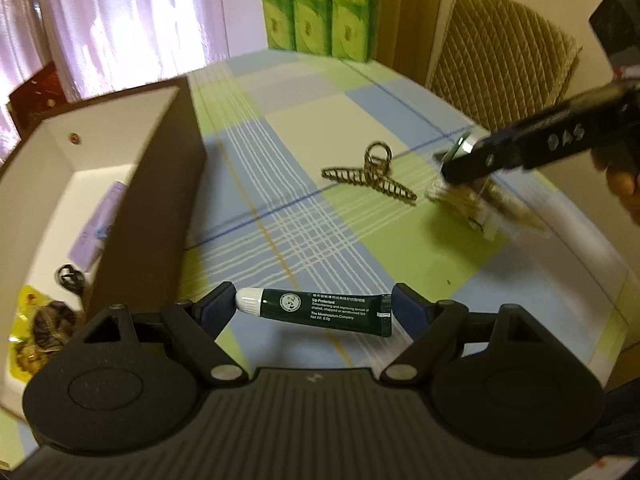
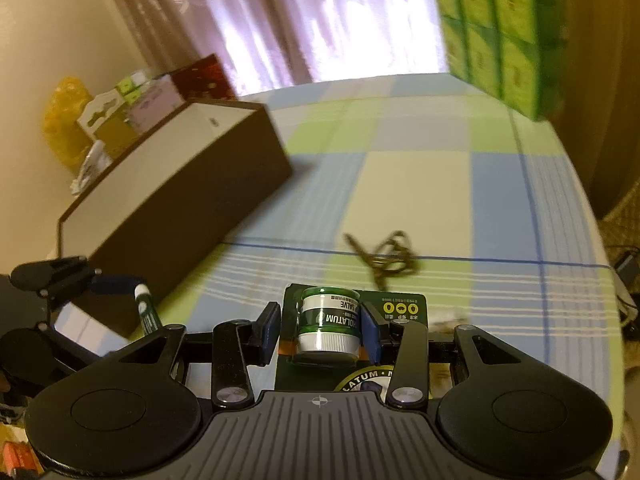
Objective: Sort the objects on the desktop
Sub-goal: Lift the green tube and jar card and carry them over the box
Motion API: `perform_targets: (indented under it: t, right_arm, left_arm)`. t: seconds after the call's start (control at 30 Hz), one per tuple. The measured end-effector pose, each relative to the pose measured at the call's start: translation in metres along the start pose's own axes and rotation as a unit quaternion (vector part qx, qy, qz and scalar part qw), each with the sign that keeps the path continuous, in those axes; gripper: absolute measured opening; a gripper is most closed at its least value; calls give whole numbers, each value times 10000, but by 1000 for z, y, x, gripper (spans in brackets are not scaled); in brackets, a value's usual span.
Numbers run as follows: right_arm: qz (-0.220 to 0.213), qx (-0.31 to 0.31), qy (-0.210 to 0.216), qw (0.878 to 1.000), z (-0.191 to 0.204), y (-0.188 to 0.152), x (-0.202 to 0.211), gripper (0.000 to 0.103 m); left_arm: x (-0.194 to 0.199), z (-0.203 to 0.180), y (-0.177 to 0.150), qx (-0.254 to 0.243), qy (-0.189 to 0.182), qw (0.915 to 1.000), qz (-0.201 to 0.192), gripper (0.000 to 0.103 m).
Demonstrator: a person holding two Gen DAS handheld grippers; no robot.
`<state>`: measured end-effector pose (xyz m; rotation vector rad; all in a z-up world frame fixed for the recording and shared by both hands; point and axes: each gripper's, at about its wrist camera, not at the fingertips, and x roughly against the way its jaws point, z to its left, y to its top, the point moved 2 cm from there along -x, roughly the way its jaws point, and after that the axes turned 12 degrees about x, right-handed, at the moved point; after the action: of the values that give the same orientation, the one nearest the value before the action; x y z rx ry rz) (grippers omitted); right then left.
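Checked blue, green and cream cloth covers the table beneath both hand-held tools, with pale curtains and stacked green packs beyond. Left gripper pinches a dark green lip-balm tube end to end, white cap against its left pad. Just to its left stands the brown, white-lined box, with small items lying inside. Ahead and to the right lies a gold claw hair clip. Right gripper clamps a green salve jar in its blister pack, the backing card reaching under the fingers; the box stands ahead to its left.
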<state>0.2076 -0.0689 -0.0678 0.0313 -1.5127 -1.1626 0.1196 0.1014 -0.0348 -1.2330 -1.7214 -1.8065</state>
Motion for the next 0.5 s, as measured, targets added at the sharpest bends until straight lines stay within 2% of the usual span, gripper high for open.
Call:
perform_targets:
  t: [0.17,0.37,0.5]
  right_arm:
    - [-42,219,229,9995,44,6,-2,40]
    - [35,483,579,9972,101,5,-15,40]
    - [37,608,686,9958,129,11,-26,40]
  left_arm:
    - [42,17,2,66,-53,9995,-309,82]
    - [91,53,6,105,92,9978,-645,82]
    - [109,82,4,175,261,9967,-744,82]
